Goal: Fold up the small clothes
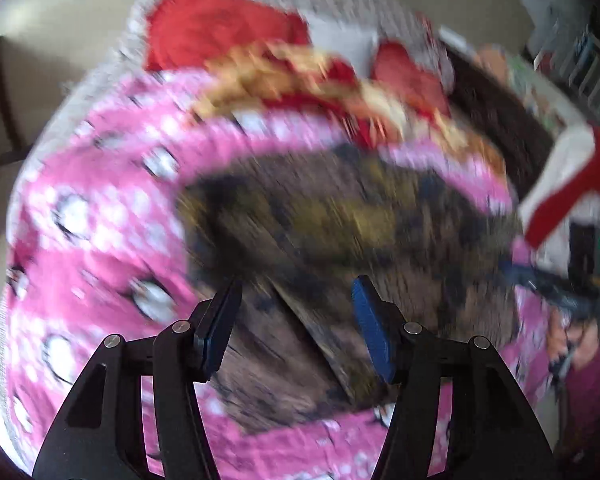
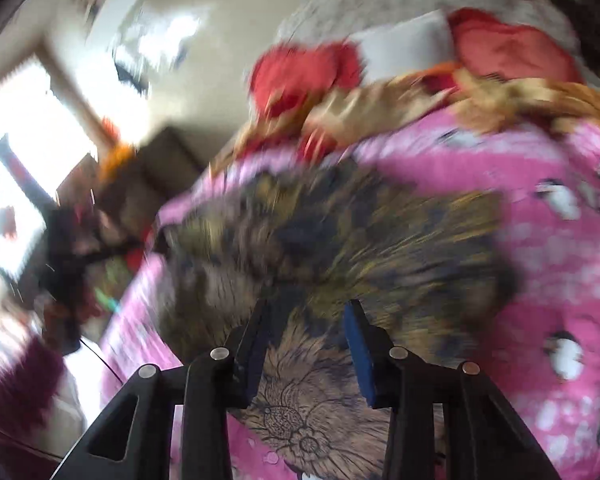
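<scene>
From the left wrist view, your left gripper [image 1: 296, 316] hangs with its jaws apart and nothing between the pads; the brown patterned cloth [image 1: 340, 216] lies below them, spread on the pink penguin-print blanket [image 1: 100, 208]. Heavy blur hides the finer detail, but a straight crease or edge seems to run diagonally across the cloth just ahead of the fingertips. Beyond it, at the blanket's far side, sits a heap of red and tan clothes [image 1: 284, 76]. At the right edge you can make out a hand [image 1: 576, 340] on the other tool.

From the right wrist view, your right gripper [image 2: 308, 336] also stands parted, less widely, with no fabric pinched; the same brown patterned cloth [image 2: 340, 240] fills the space beneath and ahead of it, its printed side sharp only close to the pads. The pink penguin-print blanket [image 2: 560, 260] surrounds it, and the red and tan clothes [image 2: 380, 92] lie past its far edge.

Judging by how it drapes, this cloth is thin, light and limp, so it will sag and slide on the soft bedding. Take it at the corners or along an edge, one tool each, and pinch only its own layer rather than the blanket.
</scene>
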Demonstrator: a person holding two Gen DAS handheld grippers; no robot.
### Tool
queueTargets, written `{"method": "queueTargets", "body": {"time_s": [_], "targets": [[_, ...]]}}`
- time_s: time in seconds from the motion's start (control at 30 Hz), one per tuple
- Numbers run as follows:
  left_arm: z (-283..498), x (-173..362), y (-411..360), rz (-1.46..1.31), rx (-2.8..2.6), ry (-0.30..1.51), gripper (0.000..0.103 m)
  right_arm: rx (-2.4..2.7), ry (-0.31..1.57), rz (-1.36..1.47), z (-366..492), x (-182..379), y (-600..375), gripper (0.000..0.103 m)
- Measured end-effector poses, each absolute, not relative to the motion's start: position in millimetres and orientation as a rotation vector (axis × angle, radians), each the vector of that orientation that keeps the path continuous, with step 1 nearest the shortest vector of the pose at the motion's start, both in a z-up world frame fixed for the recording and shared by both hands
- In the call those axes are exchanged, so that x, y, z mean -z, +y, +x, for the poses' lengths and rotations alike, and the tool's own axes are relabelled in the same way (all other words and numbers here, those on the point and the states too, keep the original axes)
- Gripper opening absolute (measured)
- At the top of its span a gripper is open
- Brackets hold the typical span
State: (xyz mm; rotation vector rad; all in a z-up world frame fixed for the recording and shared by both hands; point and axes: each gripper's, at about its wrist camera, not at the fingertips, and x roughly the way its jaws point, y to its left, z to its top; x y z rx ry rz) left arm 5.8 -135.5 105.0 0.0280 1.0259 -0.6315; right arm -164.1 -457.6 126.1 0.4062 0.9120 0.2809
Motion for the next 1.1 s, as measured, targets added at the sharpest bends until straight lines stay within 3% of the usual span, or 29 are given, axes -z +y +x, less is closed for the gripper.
{"method": "queueTargets", "body": {"time_s": [0.13, 0.27, 0.5, 0.67, 0.77, 0.93, 1.1], "targets": [[15, -75, -180, 0.141, 0.589, 1.082, 0.057, -0.280, 1.002, 0.299, -126, -88, -416, 0.037], [56, -66, -202, 0.162, 0.562, 1.139, 0.057, -0.214, 0.937, 0.221, -94, -91, -407, 0.037], [120, -136, -194, -0.054, 0.547, 0.988, 0.057, -0.060, 0.816, 0.292, -24, -122, -451, 0.037], [107, -167, -167, -0.065, 0.566, 0.911, 0.057, -0.109, 0.714, 0.319, -70, -164, -465, 0.040], [80, -152, -161, 0.012, 0.620, 0.938, 0.057, -0.248, 0.759, 0.289, -115, -166, -452, 0.040], [58, -90, -175, 0.177, 0.606, 1.113, 0.057, -0.302, 0.979, 0.126, -145, -109, -420, 0.040], [96, -85, -185, 0.155, 0.529, 1.095, 0.057, -0.130, 0.902, 0.206, -103, -108, -452, 0.040]]}}
